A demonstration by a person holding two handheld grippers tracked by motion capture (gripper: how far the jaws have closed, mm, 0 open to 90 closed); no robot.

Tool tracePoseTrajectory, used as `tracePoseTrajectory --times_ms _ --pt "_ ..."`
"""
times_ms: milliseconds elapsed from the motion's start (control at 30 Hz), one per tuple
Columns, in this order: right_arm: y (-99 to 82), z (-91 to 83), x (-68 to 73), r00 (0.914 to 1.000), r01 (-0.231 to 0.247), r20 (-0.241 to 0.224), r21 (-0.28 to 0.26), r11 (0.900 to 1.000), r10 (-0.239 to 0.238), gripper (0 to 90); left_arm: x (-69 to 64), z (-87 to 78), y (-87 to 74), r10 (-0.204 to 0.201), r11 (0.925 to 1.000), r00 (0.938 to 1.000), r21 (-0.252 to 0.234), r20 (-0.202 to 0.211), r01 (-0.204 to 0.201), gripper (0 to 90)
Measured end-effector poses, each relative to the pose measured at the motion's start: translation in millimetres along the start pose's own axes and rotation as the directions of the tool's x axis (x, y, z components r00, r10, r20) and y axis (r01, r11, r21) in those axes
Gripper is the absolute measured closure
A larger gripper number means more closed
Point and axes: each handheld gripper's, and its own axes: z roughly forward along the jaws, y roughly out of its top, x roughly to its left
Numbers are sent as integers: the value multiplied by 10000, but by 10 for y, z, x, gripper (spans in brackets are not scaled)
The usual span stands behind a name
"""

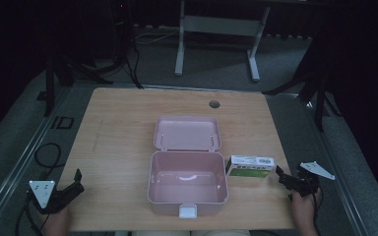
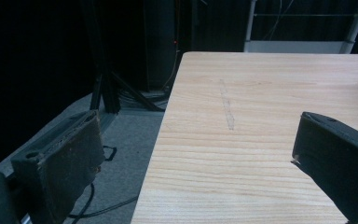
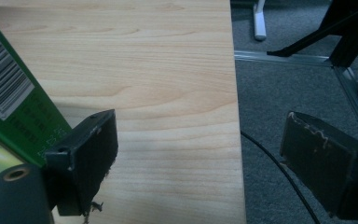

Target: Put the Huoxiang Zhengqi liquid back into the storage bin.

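Observation:
An open pink plastic case [image 1: 187, 183] sits at the front middle of the wooden table [image 1: 123, 128], its lid [image 1: 187, 132] laid back flat and its tub bare inside. A green and white carton [image 1: 250, 166] with a barcode lies just right of the case; its corner [image 3: 9, 102] shows at the left of the right gripper view. My right gripper [image 1: 281, 176] stands open at the table's right front edge, just right of the carton and apart from it. My left gripper [image 1: 76, 181] is open over the table's left front corner, nothing between its jaws.
A round cable hole [image 1: 214, 104] marks the far side of the table. Grey carpet [image 1: 295, 123] with loose cables surrounds it. A white desk frame [image 1: 216, 29] stands behind. Dark stand legs [image 1: 320, 93] flank both sides.

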Motion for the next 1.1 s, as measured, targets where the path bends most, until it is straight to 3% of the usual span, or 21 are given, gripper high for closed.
tracePoseTrajectory --times_ms 167,300,367,433,533,600,633,667,700,767,800,933,967,1000,1067,1100 --pt "6 13 14 9997 189 -129 114 9998 -188 111 -3 3 0 39 10000 10000 23 41 -39 22" --pt "15 39 16 9972 396 -657 442 9982 -366 131 -3 3 1 45 10000 10000 35 49 -45 21" --pt "26 57 -10 9917 444 -1241 863 9953 -335 128 -2 3 1 38 10000 10000 29 46 -38 21" --pt "24 55 -19 9913 494 -1266 945 9943 -372 127 0 4 1 26 10000 10000 41 42 -26 21" --pt "14 35 -84 9800 555 -1971 1370 9890 -277 107 2 6 2 15 10000 10000 58 57 -15 21" --pt "10 26 -92 9784 628 -2044 1502 9867 -312 107 1 7 2 36 10000 10000 65 64 -37 21" --pt "1 3 -105 9661 881 -2548 1739 9808 -416 99 -1 8 2 44 10000 10000 71 55 -45 21" --pt "1 3 -105 9661 881 -2548 1739 9808 -416 99 -3 9 3 51 9999 10000 93 54 -52 21" --pt "-3 -7 -109 9520 1266 -3000 2079 9699 -599 99 -7 11 3 89 9999 9999 125 56 -89 21" --pt "-6 -16 -97 9456 1763 -3099 2326 9565 -989 99 -9 12 3 112 9999 9999 130 64 -112 21" --pt "-6 -16 -97 9456 1763 -3099 2326 9565 -989 99 -11 13 3 123 9998 9999 124 68 -124 21" --pt "42 -77 -89 9280 2260 -3493 2506 9413 -1298 100 -13 17 2 121 9998 9999 130 77 -122 21" --pt "75 -102 -73 9144 2690 -3724 2660 9257 -1587 99 -13 17 3 122 9998 9999 132 79 -123 21" --pt "75 -102 -73 9144 2690 -3724 2660 9257 -1587 99 -13 18 3 127 9998 9999 138 84 -128 21" --pt "103 -117 -49 9051 3099 -3810 2872 9064 -1887 100 -13 18 3 149 9998 9998 144 94 -150 21" --pt "128 -127 -23 8954 3479 -3895 3096 8849 -2158 100 -13 17 3 165 9997 9998 158 100 -167 21"
